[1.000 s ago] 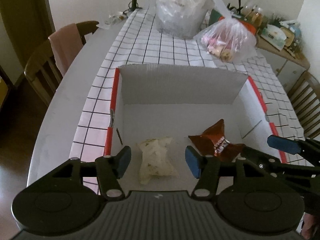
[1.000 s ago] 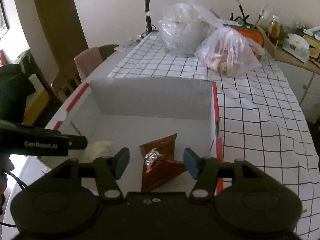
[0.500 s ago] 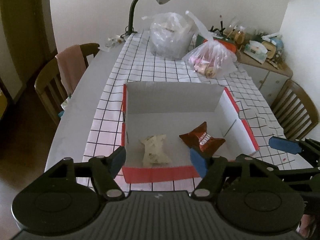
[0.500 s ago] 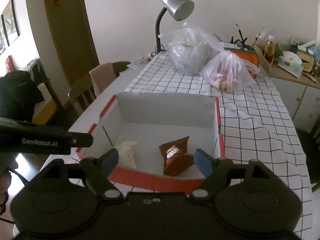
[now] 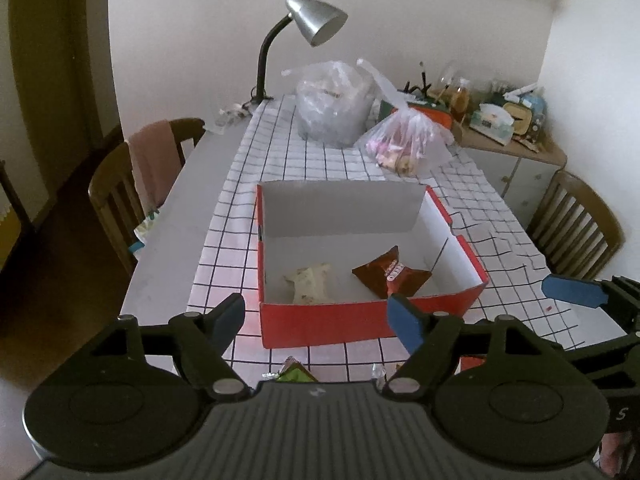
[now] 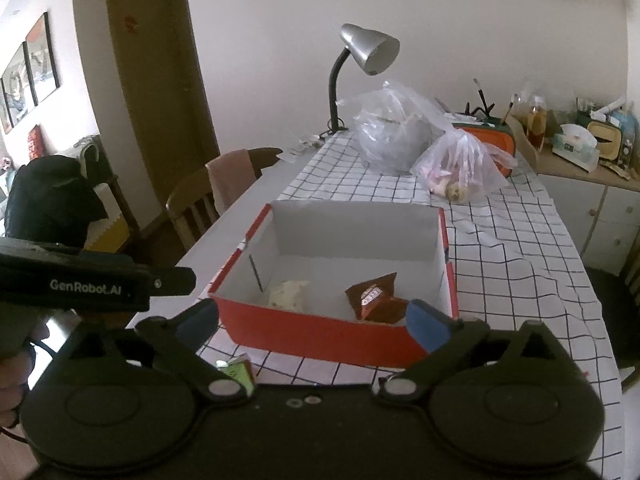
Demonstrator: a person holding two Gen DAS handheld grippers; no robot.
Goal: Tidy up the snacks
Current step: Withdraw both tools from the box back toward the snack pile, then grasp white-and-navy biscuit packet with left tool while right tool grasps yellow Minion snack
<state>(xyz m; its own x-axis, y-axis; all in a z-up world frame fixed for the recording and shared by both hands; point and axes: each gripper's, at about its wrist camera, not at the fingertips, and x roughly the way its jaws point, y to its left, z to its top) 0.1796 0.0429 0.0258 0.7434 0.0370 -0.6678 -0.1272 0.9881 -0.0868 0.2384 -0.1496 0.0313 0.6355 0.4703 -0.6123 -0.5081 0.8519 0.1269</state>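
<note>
While both grippers are hanging short of the red box (image 5: 362, 324), their fingers are spreading wider, with nothing caught between them. The left gripper (image 5: 316, 320) is hovering at the box's near wall, and the right gripper (image 6: 312, 320) is doing the same. Inside the box a pale snack packet (image 5: 310, 286) is lying toward the left, and a brown snack packet (image 5: 390, 276) is lying toward the right, apart from it. Just short of the box's near wall, a green snack packet (image 5: 294, 374) is peeking out on the checked tablecloth (image 5: 316, 162).
</note>
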